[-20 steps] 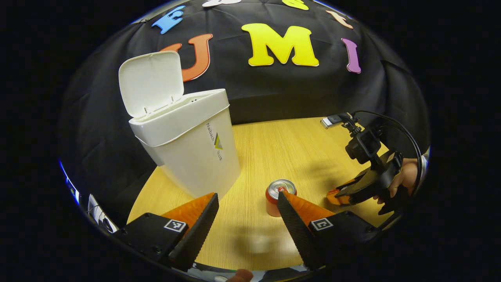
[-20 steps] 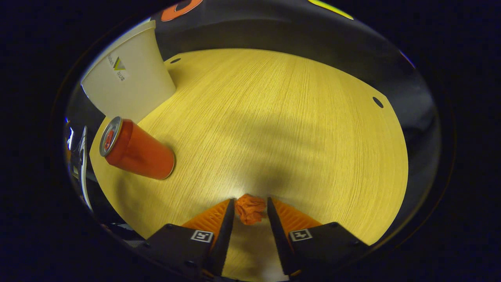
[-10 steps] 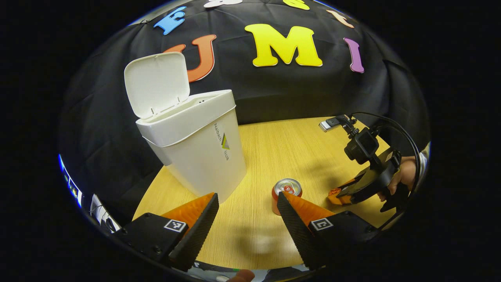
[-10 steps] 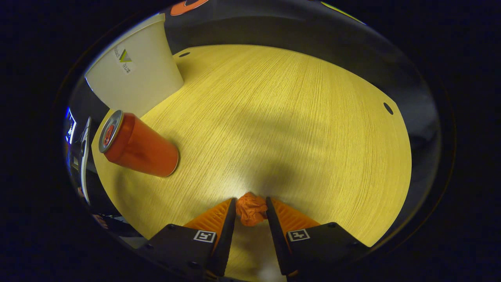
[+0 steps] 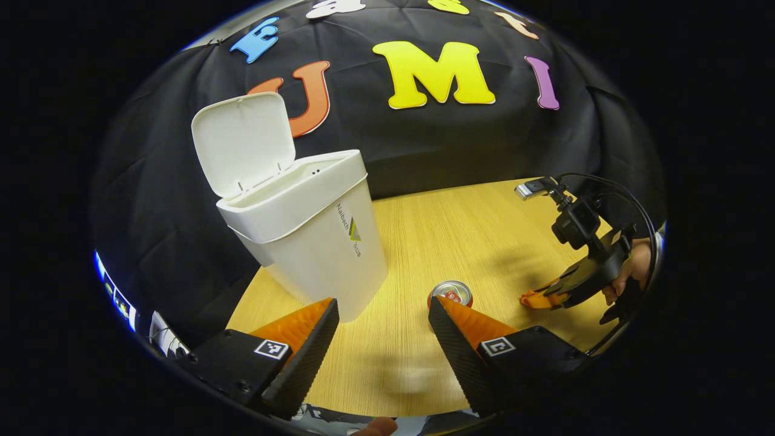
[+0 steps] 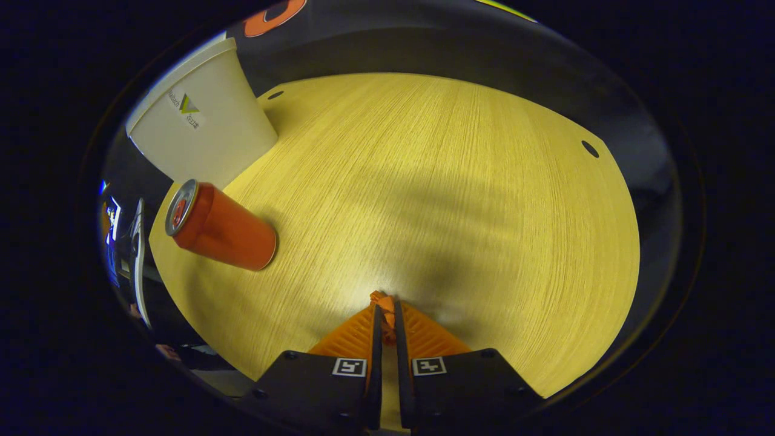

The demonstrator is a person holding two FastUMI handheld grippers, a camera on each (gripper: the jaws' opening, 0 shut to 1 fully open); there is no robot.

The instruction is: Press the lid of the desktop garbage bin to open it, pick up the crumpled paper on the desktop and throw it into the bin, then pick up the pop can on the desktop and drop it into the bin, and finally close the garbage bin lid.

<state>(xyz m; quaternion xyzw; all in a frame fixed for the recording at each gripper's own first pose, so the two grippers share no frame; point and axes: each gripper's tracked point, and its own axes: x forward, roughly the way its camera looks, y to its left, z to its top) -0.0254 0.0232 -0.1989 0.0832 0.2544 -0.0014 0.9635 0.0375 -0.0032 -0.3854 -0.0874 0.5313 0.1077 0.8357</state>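
Right gripper [image 6: 385,309] jaws clamp crumpled paper [image 6: 384,303] low over desk [image 6: 460,200]; left gripper [image 5: 382,330] jaws spread wide, pop can [image 5: 450,292] just beyond, bin [image 5: 309,242] lid [image 5: 242,144] up.

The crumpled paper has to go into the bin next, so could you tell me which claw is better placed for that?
The right claw: it is shut on the paper at the table. The left claw is open and empty near the can. The bin lid is up.

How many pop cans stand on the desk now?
1. The pop can stands upright on the wooden desk, near the white bin. Seen from the left gripper view, the left tongs partly cover it. Any can inside the bin would be hidden.
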